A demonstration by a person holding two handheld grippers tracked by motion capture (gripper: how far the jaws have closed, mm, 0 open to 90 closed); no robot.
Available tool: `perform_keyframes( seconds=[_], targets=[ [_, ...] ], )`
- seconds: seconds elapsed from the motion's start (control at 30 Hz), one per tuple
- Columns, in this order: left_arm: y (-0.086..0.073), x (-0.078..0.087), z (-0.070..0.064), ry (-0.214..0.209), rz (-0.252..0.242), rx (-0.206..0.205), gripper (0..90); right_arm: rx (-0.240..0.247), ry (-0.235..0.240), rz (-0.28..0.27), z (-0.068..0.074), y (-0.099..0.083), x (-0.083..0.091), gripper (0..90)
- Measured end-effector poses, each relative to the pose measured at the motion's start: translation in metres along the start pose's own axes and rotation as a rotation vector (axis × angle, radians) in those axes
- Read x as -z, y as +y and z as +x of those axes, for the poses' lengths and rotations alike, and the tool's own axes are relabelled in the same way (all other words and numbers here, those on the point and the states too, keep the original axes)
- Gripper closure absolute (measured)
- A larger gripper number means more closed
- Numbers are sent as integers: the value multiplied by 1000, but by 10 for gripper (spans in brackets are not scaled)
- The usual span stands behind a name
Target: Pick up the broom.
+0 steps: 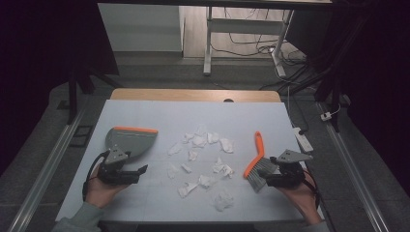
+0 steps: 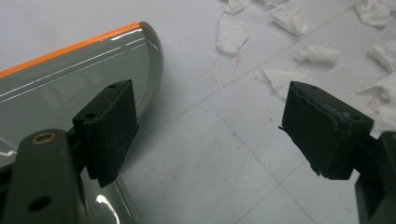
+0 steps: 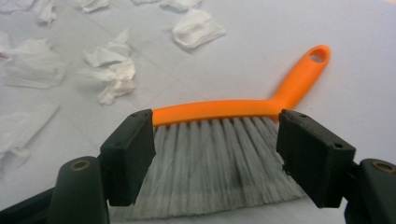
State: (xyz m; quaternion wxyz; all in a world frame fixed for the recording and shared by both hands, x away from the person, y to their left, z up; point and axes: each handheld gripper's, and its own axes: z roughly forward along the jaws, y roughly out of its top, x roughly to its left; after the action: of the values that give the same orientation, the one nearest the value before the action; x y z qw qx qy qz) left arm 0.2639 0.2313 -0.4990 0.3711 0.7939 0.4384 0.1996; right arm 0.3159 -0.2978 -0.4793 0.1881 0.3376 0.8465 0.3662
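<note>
High view: white-covered surface (image 1: 145, 116) with wood far edge, dim room, cables (image 1: 251, 46) on floor beyond. Crumpled tissue scraps (image 1: 200, 159) scattered mid-surface; grey dustpan (image 1: 128, 142) at left, orange hand brush (image 1: 257, 162) at right.

Left gripper view: left claw (image 2: 205, 135) spread wide, gripping nothing, one jaw over dustpan's edge.

Right gripper view: right claw (image 3: 215, 156) open, jaws flanking grey bristles (image 3: 215, 168), contact unclear.
</note>
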Motion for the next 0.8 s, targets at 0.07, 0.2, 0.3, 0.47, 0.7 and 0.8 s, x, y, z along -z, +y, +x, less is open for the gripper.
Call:
perform_keyframes(
  seconds=[0.07, 0.2, 0.3, 0.47, 0.7, 0.8],
  targets=[
    [-2, 1, 1, 2, 0, 9, 189, -1, 6, 30, 3, 6, 0, 267],
    [-5, 0, 2, 5, 2, 19, 190, -3, -4, 57, 5, 14, -1, 268],
    [-5, 0, 1, 5, 3, 17, 190, -18, -23, 65, 3, 20, -2, 268],
    [-7, -2, 2, 2, 7, 27, 190, -56, -39, 81, 0, 29, -6, 270],
    [-7, 0, 2, 0, 0, 30, 191, -111, -83, 237, -8, 50, -21, 276],
    [-8, -1, 3, -2, 6, 23, 191, -155, -112, 280, -14, 62, -24, 276]
  ],
)
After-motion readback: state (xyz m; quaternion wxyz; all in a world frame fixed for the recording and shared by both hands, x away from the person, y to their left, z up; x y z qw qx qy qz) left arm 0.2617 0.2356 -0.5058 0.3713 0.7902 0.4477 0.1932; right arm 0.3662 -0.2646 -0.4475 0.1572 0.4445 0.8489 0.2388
